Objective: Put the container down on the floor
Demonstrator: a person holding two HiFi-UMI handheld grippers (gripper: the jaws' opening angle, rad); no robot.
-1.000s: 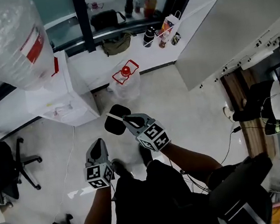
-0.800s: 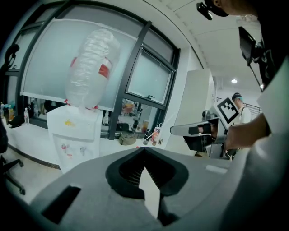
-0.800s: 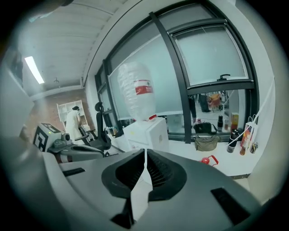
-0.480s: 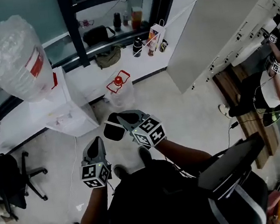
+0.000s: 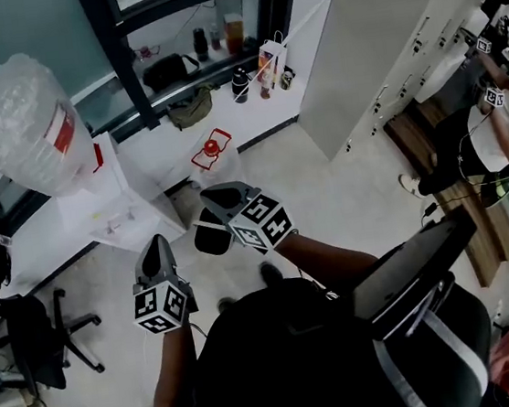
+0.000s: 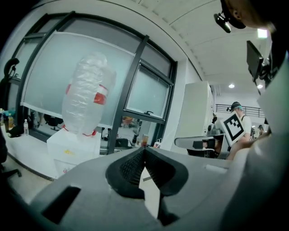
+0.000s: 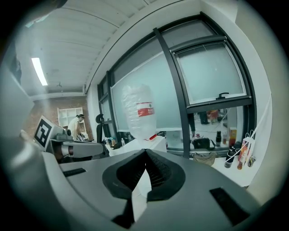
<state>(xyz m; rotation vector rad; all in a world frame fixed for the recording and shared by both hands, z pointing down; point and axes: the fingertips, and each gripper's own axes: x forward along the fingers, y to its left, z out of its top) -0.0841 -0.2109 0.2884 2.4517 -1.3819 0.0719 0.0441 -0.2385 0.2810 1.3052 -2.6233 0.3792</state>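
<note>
Grey plastic jaws on your left gripper (image 5: pixel 156 247) are pressed together at the tips, with nothing between them. Same deal on your right gripper (image 5: pixel 209 195): pinched closed and empty. It sits a bit ahead of the left one and off to its right.

Just past the right gripper's nose, the container (image 5: pixel 214 150) is down on the floor (image 5: pixel 326 189). It's a clear jug with a red cap and red handle, standing upright. It's near the gripper but clearly apart from it, neither gripper is touching it.

Ahead of your left gripper and off to its left is the white water dispenser (image 5: pixel 112 202), with the big clear bottle (image 5: pixel 28 124) upside down on top. Beyond the container, a white ledge (image 5: pixel 172 130) runs along the window with bags and bottles on it. Way off to the right of your right gripper there's a person (image 5: pixel 502 121) by some furniture.
</note>
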